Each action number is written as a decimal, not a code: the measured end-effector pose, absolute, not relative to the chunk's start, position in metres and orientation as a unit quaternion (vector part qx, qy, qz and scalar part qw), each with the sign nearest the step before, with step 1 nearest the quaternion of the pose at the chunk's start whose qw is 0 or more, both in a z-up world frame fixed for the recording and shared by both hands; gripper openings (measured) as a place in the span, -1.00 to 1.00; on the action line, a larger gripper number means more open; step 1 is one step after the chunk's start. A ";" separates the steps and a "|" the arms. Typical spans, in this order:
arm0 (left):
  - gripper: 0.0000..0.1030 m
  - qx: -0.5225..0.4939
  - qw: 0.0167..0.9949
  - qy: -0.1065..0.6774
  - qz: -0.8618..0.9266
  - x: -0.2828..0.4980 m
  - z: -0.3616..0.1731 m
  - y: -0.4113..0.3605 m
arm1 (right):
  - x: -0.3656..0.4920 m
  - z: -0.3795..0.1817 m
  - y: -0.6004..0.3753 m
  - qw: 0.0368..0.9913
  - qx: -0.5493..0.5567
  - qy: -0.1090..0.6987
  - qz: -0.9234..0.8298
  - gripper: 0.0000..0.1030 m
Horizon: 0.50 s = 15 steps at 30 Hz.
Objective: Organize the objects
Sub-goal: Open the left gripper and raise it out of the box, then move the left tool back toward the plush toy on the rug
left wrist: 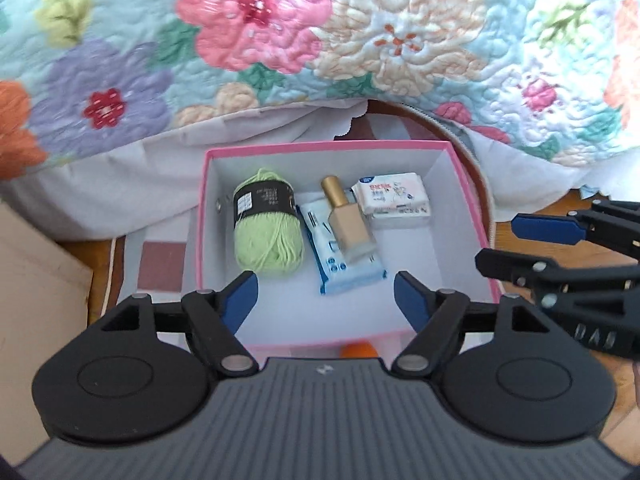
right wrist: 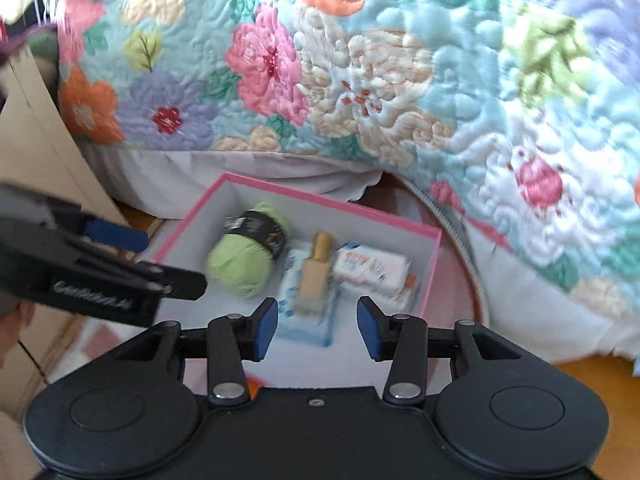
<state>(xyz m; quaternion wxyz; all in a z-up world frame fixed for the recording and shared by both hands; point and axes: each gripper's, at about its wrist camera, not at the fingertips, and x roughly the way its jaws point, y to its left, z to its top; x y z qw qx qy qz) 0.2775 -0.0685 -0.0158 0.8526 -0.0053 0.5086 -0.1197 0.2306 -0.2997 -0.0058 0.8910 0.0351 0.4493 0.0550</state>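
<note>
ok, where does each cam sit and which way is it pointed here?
Left wrist: on the left gripper, looking steeply down into the pink box; own open fingers, and the right gripper at the right edge.
Right wrist: on the right gripper, looking down into the box from its right; own open fingers, and the left gripper at left.
Shared: box, green yarn, gold bottle, floral quilt.

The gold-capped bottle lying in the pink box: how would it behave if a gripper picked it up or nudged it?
The bottle looks rigid, probably glass, so likely fragile and smooth to grip. Its flat-sided body suggests it would slide rather than roll. It rests partly on the blue wipes pack, a soft base, so a nudge might tilt it off.
</note>
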 end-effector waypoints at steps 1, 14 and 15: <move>0.48 -0.007 0.853 0.507 -0.123 0.271 -0.010 -0.065 | 0.226 -0.001 -0.300 0.890 0.040 0.450 0.055 -0.04; 0.54 0.026 0.866 0.482 -0.130 0.195 0.038 -0.041 | 0.156 0.056 -0.276 0.900 0.029 0.430 0.065 0.13; 0.54 0.028 0.867 0.480 -0.132 0.189 0.040 -0.040 | 0.151 0.059 -0.272 0.900 0.025 0.429 0.069 0.13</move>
